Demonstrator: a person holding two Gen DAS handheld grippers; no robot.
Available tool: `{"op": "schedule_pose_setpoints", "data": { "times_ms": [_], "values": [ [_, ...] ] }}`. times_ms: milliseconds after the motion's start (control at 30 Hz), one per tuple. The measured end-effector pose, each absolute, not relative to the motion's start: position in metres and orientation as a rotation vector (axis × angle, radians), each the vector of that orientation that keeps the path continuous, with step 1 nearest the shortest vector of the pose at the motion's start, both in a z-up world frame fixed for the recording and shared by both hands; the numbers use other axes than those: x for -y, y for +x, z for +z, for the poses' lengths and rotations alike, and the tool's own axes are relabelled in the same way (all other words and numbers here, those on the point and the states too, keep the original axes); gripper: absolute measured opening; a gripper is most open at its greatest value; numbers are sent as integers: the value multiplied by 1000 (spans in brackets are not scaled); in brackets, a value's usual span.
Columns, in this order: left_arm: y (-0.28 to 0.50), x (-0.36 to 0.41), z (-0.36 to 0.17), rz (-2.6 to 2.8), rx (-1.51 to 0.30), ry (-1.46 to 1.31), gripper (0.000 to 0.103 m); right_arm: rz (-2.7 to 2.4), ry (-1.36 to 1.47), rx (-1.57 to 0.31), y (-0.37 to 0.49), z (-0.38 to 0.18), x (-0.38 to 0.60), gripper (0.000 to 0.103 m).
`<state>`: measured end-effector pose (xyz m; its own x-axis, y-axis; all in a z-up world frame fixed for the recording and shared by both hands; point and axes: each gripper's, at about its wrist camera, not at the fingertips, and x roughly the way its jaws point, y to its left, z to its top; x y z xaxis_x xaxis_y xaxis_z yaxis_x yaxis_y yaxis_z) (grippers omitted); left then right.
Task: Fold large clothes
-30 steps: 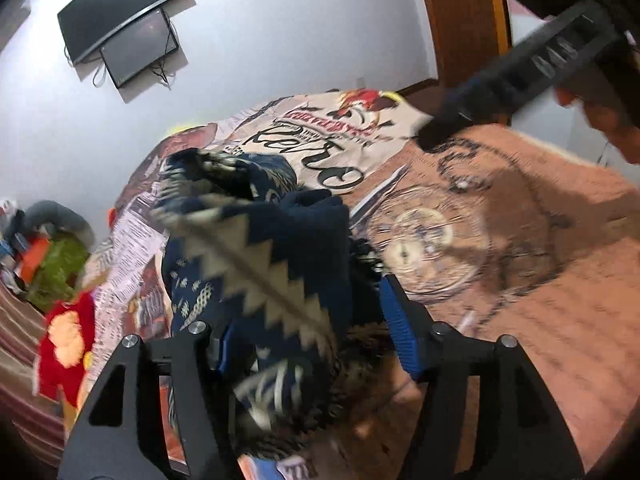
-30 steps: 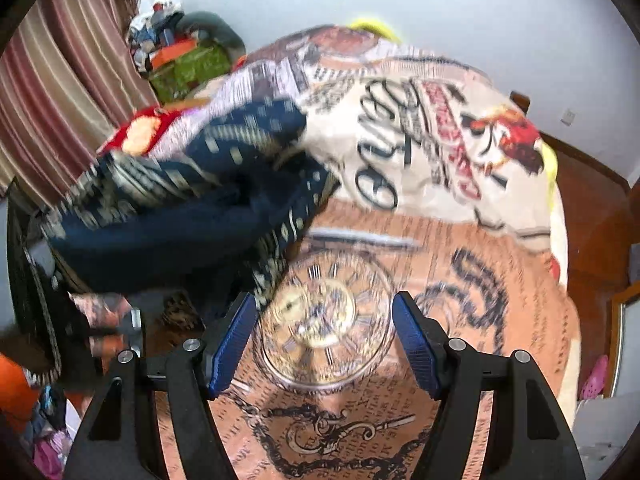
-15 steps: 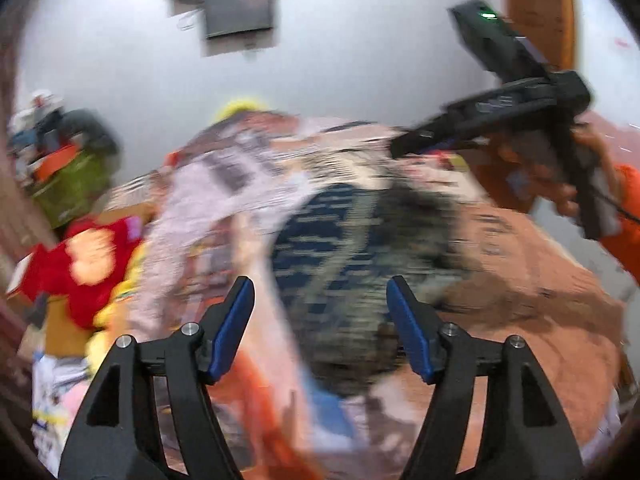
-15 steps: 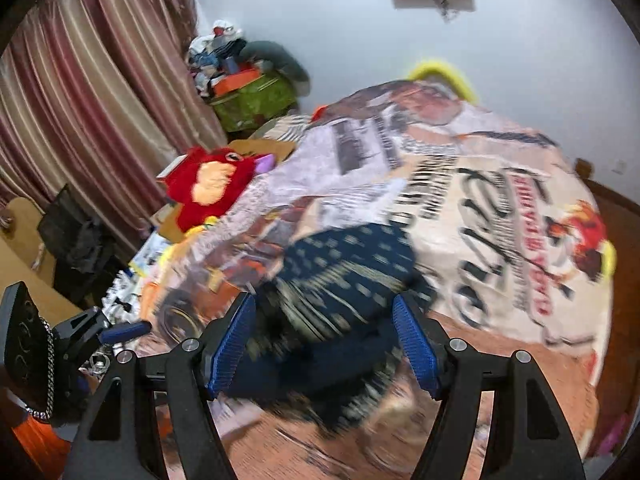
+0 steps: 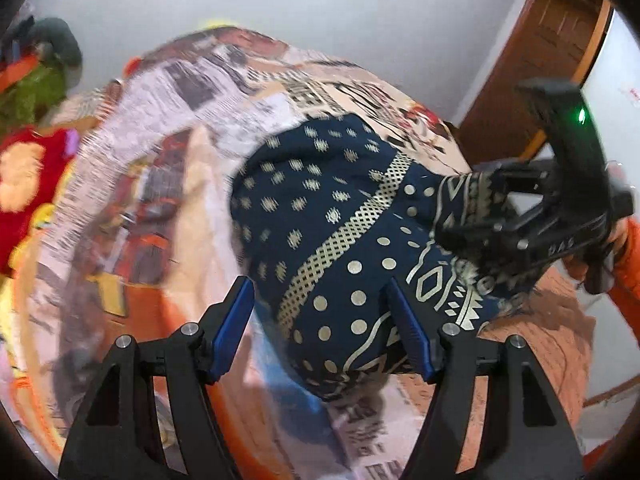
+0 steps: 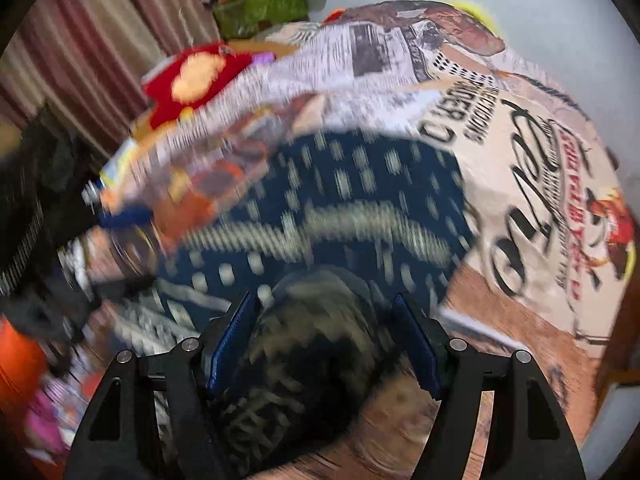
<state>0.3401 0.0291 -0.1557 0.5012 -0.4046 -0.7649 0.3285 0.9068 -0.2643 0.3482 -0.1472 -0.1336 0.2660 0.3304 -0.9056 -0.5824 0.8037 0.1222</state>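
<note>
Left wrist view: the left gripper [image 5: 320, 330] hangs above a navy patterned garment [image 5: 332, 216] that lies bunched in a rounded heap on the printed bedspread [image 5: 168, 128], toward the bed's right-hand edge as this view shows it. Its jaws, which have just been opening, stand apart; the garment's near edge shows between the blue pads [image 5: 234, 326], but the pads do not appear to press on it, so it reads as released. At the heap's right end the right gripper [image 5: 472, 224], held by a person's hand [image 5: 616, 248], reaches into the patterned hem. Right wrist view (heavily blurred): the right gripper [image 6: 324, 340] points down at the same garment [image 6: 352, 200], a dark mottled fold lying between its parted fingers [image 6: 230, 340]. Whether the pads pinch that fold or merely straddle it cannot be told. Beyond, the bedspread [image 6: 520, 140] runs to the far edge, with a red soft toy [image 6: 192, 76] beside the bed. Judged progress: the garment is compact but lumpy, not a flat squared fold; smoothing and further folds appear to remain.
</note>
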Motion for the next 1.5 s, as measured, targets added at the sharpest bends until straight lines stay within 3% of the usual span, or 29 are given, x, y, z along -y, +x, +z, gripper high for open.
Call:
{"op": "schedule_pose_setpoints", "data": {
  "times_ms": [200, 333, 433, 633, 833, 1133, 1500],
  "values": [
    [331, -4, -172, -479, -981, -28, 72, 586, -71, -1231, 339, -174, 197, 73],
    [331, 2, -190, -446, -1038, -44, 86, 565, -61, -1236, 325, -189, 212, 76],
    [333, -2, -198, -433, -1056, -97, 90, 550, -107, -1229, 316, -187, 217, 76],
    [330, -3, -194, -404, -1030, -84, 89, 538, -230, -1124, 308, -140, 218, 76],
    [332, -1, -193, -408, -1036, -77, 89, 580, -176, -972, 349, -89, 176, 76],
    [330, -5, -186, -396, -982, -24, 89, 520, -307, -1059, 443, -141, 87, 77],
    [326, -22, -172, -367, -926, -53, 89, 358, -260, -1034, 445, -134, 169, 77]
  ]
}}
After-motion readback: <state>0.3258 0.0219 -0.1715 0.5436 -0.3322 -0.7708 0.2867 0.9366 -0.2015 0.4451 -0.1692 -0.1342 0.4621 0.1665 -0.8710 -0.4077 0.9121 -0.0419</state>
